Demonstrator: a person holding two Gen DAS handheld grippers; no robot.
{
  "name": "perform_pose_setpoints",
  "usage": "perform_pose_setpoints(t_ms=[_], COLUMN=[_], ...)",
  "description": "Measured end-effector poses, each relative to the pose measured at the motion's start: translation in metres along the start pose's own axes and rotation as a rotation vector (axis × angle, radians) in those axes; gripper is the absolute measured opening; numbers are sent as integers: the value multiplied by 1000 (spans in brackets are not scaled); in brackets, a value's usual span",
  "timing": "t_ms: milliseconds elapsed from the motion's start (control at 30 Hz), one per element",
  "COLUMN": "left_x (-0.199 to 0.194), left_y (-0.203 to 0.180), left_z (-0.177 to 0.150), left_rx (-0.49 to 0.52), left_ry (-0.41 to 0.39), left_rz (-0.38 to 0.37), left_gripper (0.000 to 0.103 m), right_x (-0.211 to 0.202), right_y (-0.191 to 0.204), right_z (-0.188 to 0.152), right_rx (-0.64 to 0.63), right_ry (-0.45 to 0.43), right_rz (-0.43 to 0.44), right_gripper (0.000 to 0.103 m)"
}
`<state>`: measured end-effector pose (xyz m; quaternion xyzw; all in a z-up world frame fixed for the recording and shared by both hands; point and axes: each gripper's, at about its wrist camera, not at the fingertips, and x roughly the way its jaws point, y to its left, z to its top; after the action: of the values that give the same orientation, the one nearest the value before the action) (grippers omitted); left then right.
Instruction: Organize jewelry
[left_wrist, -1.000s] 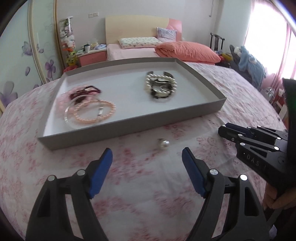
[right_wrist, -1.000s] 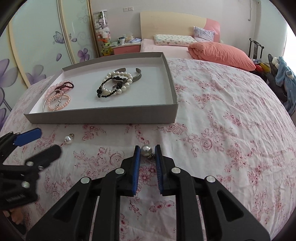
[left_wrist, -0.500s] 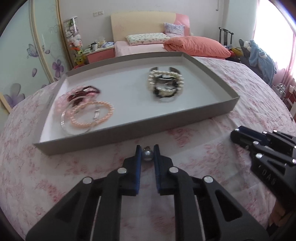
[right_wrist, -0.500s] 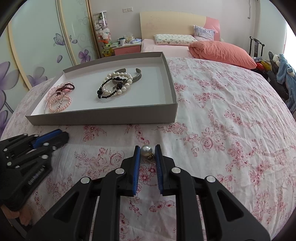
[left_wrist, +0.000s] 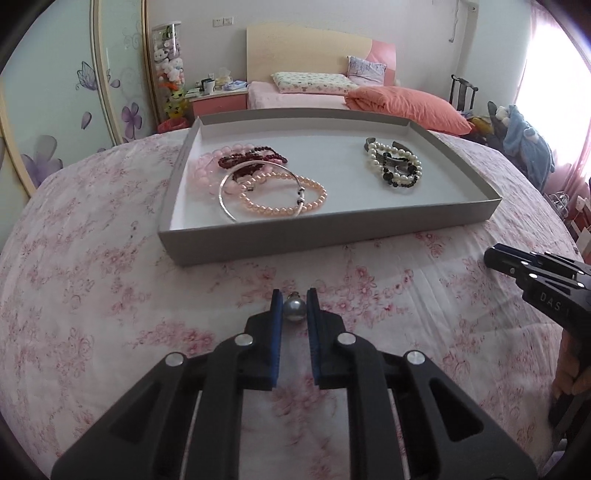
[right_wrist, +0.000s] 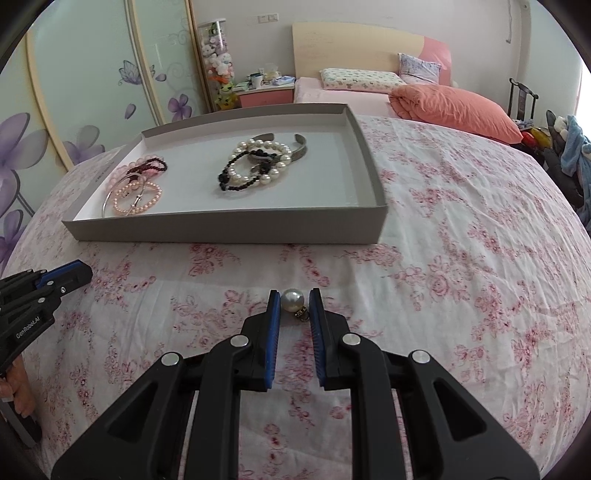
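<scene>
The right gripper (right_wrist: 292, 301) pinches a white pearl earring (right_wrist: 292, 300) over the pink floral bedspread (right_wrist: 461, 266). Beyond sits a shallow grey cardboard tray (right_wrist: 229, 230) holding pink bead bracelets (right_wrist: 135, 188) and white-and-black pearl bracelets (right_wrist: 258, 164). The left gripper (right_wrist: 55, 275) shows at the left edge.

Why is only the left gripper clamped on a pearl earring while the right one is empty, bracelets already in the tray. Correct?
Not quite: the right gripper is not empty. The right wrist view shows its fingers shut on a second pearl earring. The left gripper does clamp a pearl earring, and the bracelets lie in the tray.
</scene>
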<state>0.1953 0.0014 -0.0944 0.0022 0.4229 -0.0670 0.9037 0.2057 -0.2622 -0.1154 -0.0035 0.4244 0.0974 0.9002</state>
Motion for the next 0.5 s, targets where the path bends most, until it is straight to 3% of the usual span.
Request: perform_pose_setpoints(t_ms=[267,500], left_x=[0,4], left_y=[5,-2], left_z=[-1,-1], left_rx=[-7,19], left_ry=[9,24], left_rz=[7,56], left_gripper=[14,14], right_x=[2,2], right_y=[13,13], right_z=[1,1], right_rx=[-34,-27], right_ry=[3,4], right_rz=[16,29], right_gripper=[14,15])
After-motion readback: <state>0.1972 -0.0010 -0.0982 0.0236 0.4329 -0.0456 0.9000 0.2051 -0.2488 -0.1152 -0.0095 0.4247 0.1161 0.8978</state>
